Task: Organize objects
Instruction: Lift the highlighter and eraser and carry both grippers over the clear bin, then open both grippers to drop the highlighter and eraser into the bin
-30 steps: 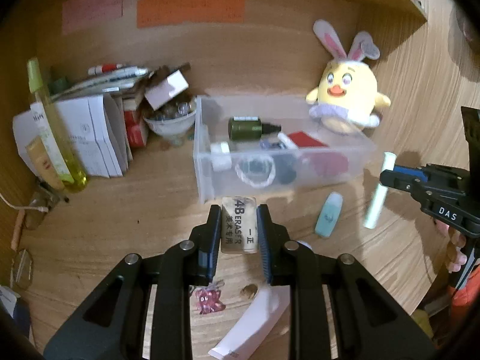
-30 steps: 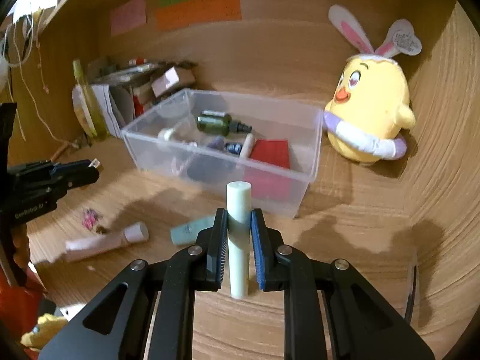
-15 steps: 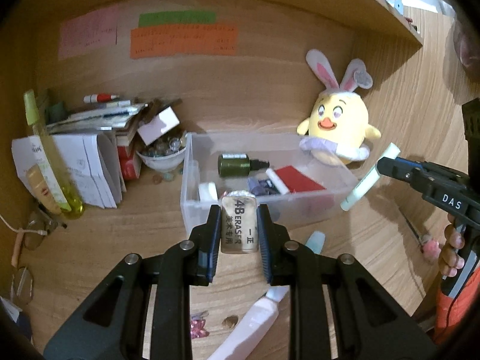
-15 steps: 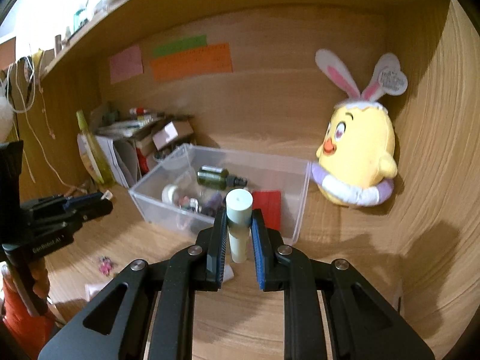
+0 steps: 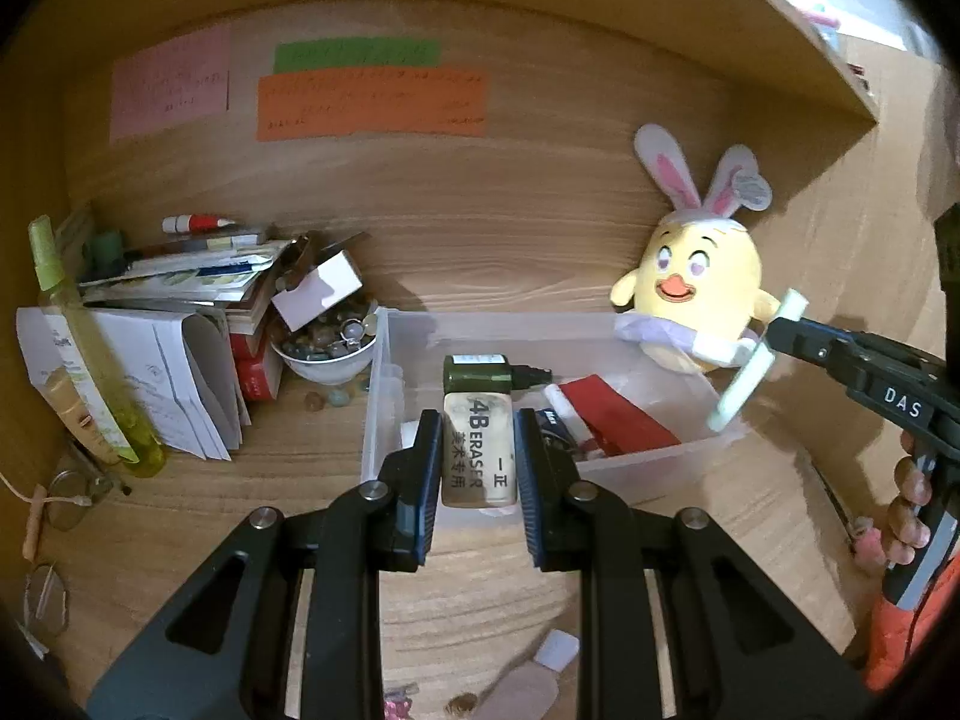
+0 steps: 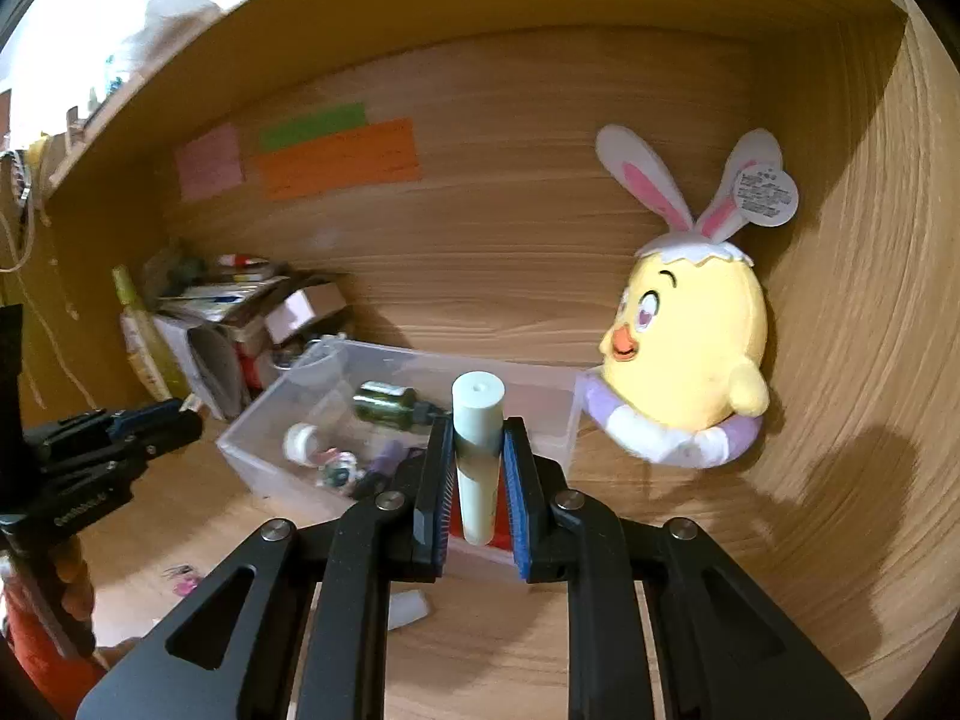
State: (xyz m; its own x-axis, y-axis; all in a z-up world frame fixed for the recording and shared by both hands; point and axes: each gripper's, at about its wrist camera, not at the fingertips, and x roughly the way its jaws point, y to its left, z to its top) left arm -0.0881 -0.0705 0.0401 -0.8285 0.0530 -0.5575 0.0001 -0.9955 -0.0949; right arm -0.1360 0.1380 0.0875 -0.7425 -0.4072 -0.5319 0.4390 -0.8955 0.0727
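My left gripper (image 5: 478,427) is shut on a beige 4B eraser (image 5: 478,450), held in the air in front of the clear plastic box (image 5: 378,408). My right gripper (image 6: 477,444) is shut on a pale green tube (image 6: 477,450), held upright above the box's near wall (image 6: 252,468). In the left wrist view the same tube (image 5: 747,372) hangs tilted over the box's right end, clamped by the right gripper (image 5: 774,330). Inside the box lie a dark green bottle (image 5: 480,373), a red flat item (image 5: 618,414) and small bits.
A yellow plush chick with bunny ears (image 5: 690,300) sits behind the box at right. A bowl of stones (image 5: 327,348), stacked papers (image 5: 174,372) and a yellow-green bottle (image 5: 78,348) stand at left. A white tube (image 5: 528,684) and a pink trinket (image 6: 183,582) lie on the wooden desk.
Both grippers have risen with their loads and come closer to the box. The green tube has moved from above the desk to over the box's right end.
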